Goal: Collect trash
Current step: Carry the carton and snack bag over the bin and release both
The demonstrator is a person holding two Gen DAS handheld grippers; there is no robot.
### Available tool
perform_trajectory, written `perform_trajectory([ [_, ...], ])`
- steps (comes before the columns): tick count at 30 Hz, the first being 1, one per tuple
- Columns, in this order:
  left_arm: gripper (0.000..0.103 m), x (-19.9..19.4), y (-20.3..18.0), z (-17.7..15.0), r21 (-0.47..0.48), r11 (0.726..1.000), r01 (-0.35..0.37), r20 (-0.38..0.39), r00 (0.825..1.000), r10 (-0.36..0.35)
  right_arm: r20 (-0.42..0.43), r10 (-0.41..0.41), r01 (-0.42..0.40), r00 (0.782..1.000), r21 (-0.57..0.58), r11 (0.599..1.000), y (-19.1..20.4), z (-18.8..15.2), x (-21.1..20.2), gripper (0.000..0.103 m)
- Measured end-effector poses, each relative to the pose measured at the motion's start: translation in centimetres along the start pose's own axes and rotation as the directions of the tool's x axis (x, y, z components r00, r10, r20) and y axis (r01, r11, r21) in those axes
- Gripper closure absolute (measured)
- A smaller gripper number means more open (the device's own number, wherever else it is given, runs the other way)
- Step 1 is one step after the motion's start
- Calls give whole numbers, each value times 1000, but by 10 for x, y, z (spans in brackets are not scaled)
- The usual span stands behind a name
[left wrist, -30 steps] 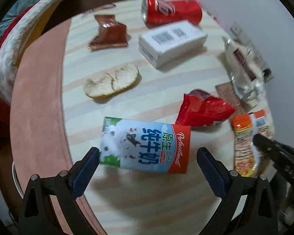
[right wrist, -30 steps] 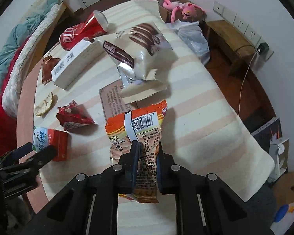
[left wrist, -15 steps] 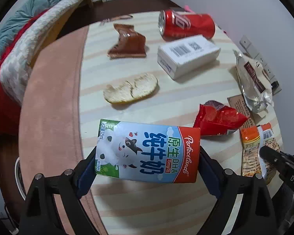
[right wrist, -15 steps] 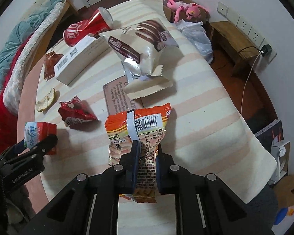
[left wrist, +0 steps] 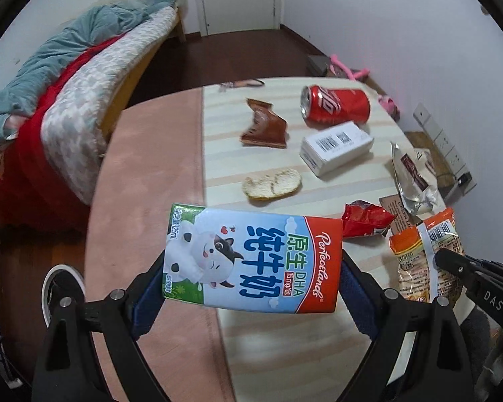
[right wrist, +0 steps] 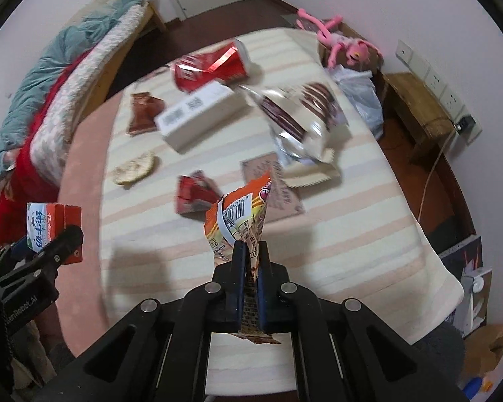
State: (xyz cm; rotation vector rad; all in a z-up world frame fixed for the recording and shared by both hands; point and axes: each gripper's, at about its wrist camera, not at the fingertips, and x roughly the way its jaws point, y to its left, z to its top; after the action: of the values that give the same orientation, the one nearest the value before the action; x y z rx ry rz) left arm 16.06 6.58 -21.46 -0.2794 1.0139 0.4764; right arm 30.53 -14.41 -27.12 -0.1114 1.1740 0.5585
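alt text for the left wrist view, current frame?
The left gripper holds a small milk carton sideways above the edge of a striped table. Behind it lie a red soda can, white box, brown wrapper and red wrapper; right gripper holds an orange snack packet.

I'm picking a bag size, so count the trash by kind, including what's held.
Cartons: 1, milk carton, held in left jaws.
Cans: 1, cola can.
Boxes: 1, white box.
Wrappers and bags: 4, orange in right jaws, red, brown, silver bag.
Peels: 1, peel.
Total: 8
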Motion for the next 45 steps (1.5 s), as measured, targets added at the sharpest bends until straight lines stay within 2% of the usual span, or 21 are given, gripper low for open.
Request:
perform_trajectory([
  [5, 11, -24, 35, -6, -62, 998, 2, 33, 999, 0, 40, 49, -47, 998, -47, 998, 35, 0, -27, 97],
  [11, 11, -53, 88, -14, -140, 990, -8, 70, 997, 18, 71, 145, -134, 987, -140, 981, 101, 2, -53, 97],
  [17, 11, -93, 162, -21, -219, 972, -81, 119, 987, 109, 59, 253, -231, 966, -252, 940, 191, 0, -57, 97],
  [20, 11, -110, 206, -29, -273, 954, -123, 126, 979, 163, 9, 321, -304, 947, -296, 906, 251, -6, -45, 97],
  [24, 11, -122, 275, -50, -368, 913, -174, 102, 969, 226, -82, 377, -380, 923, -365, 850, 338, -23, -18, 97],
  [27, 11, -116, 323, -70, -438, 878, -194, 57, 969, 242, -157, 383, -413, 910, -414, 811, 403, -43, 13, 97],
  [29, 11, -104, 355, -83, -484, 852, -198, 19, 971, 237, -210, 371, -426, 905, -433, 794, 437, -56, 36, 97],
  [31, 11, -87, 384, -98, -524, 831, -189, -26, 978, 206, -265, 343, -431, 901, -454, 780, 473, -73, 65, 97],
  [33, 11, -64, 416, -115, -578, 798, -173, -70, 984, 163, -320, 297, -423, 900, -472, 773, 505, -89, 100, 97],
  [39, 10, -2, 478, -150, -683, 718, -133, -158, 987, 32, -432, 197, -404, 880, -461, 790, 556, -113, 189, 97],
  [43, 10, 28, 501, -164, -724, 674, -146, -203, 979, -6, -481, 162, -397, 861, -439, 806, 570, -121, 233, 97],
  [45, 3, 42, 513, -174, -752, 642, -146, -217, 976, -32, -509, 148, -402, 848, -436, 805, 580, -129, 252, 97],
])
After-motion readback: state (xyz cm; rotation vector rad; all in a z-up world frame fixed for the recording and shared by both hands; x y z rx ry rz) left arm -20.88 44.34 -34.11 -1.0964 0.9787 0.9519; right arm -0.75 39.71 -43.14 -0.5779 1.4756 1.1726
